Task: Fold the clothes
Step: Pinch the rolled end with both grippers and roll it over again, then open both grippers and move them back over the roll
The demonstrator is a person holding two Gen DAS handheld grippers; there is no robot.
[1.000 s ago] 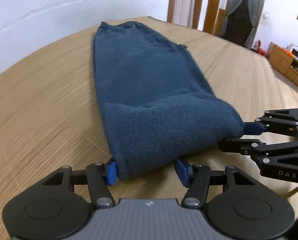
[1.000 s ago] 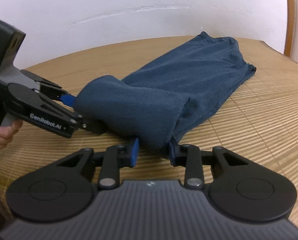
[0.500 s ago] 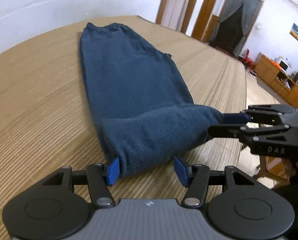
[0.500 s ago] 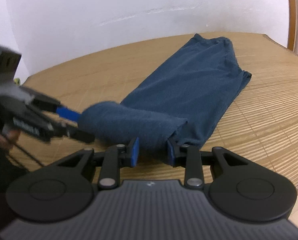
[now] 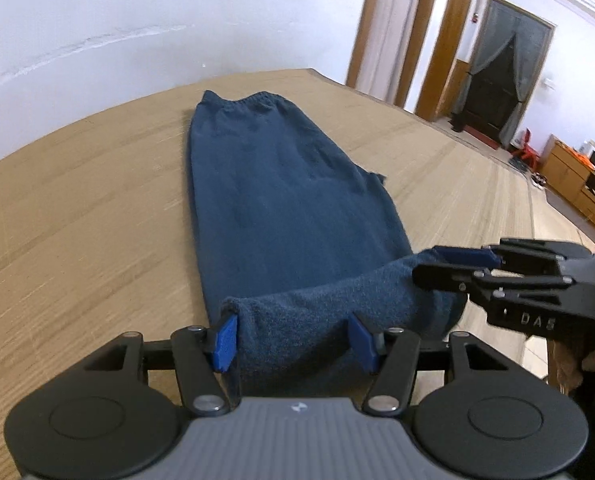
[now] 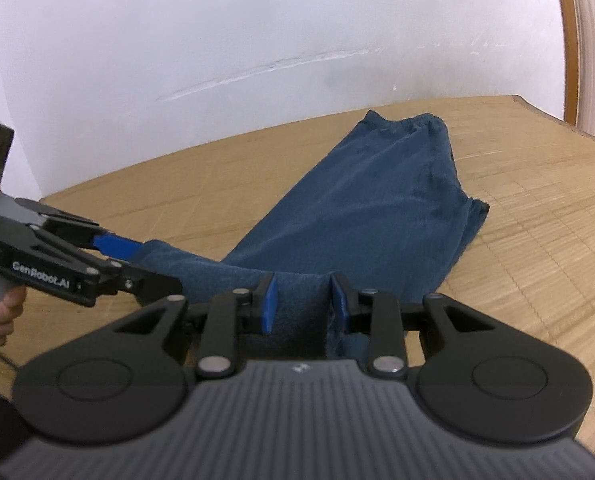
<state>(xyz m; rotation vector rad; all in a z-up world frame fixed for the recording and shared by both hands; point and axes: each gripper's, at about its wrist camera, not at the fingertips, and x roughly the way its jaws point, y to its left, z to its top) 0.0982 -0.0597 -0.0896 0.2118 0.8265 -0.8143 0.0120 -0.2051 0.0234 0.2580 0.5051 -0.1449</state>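
Trousers (image 5: 281, 208) of dark blue fleece are laid lengthwise on the tan surface (image 5: 77, 240), with the elastic waistband at the far end, near the white wall, and the leg end nearest the two claws. The long axis of the garment is seen to run straight away from both claws, so that any forward carry would travel along it toward the waistband. The near end is raised off the surface and bunched between the two grips. The left claw (image 5: 295, 340) is clamped on the left corner of that raised end, a thick wad of cloth filling the gap between its blue pads. The right claw (image 6: 300, 302) is clamped on the right corner, its pads set closer together on a narrower fold. In the left wrist view the right claw is found just beside the left one, at the same lifted edge; in the right wrist view the left claw is seen likewise at the opposite corner. Neither hand is judged nearer the waistband; both stand level at the hem end. The step in hand is judged to be the lengthwise fold, which requires both corners to be carried evenly forward over the flat body of the garment. Uneven travel would be expected to skew the fold.
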